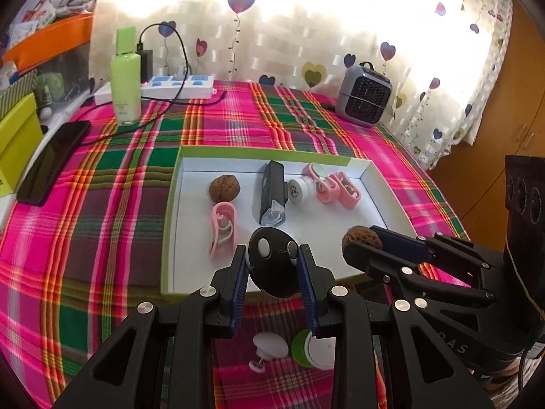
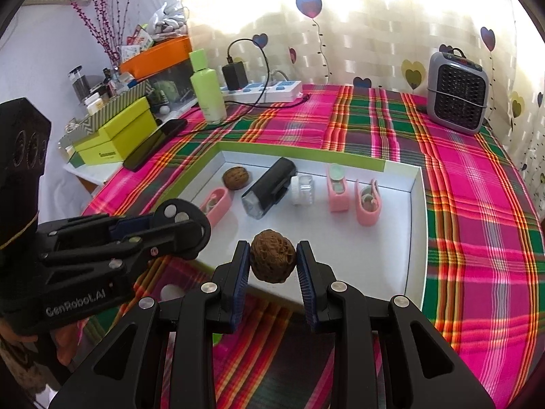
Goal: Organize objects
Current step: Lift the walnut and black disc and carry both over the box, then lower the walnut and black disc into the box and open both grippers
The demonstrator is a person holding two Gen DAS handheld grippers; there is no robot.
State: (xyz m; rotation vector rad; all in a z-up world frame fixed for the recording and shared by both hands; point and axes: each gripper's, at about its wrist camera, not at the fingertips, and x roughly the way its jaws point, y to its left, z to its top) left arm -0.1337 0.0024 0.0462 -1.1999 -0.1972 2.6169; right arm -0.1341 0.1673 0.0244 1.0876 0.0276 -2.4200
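Note:
A shallow white box with a green rim (image 1: 172, 184) (image 2: 417, 231) lies on the plaid cloth. Inside lie a walnut (image 1: 224, 188) (image 2: 236, 177), a black bike light (image 1: 272, 189) (image 2: 272, 185), a white round jar (image 1: 299, 189) (image 2: 301, 189) and three pink clips (image 1: 223, 230) (image 2: 337, 187). My left gripper (image 1: 272, 259) (image 2: 190, 231) is shut on a black round disc (image 1: 270, 264) (image 2: 182, 225) over the box's near edge. My right gripper (image 2: 272, 260) (image 1: 362, 242) is shut on a second walnut (image 2: 272, 260) (image 1: 361, 240), held above the near part of the box.
A white pin-like piece (image 1: 269, 349) and a green-rimmed white lid (image 1: 315, 349) lie on the cloth below my left gripper. A black phone (image 1: 54, 162), green bottle (image 1: 126, 81), power strip (image 1: 180, 87) and grey heater (image 1: 366, 93) stand around the cloth. Yellow-green boxes (image 2: 115, 133) sit at left.

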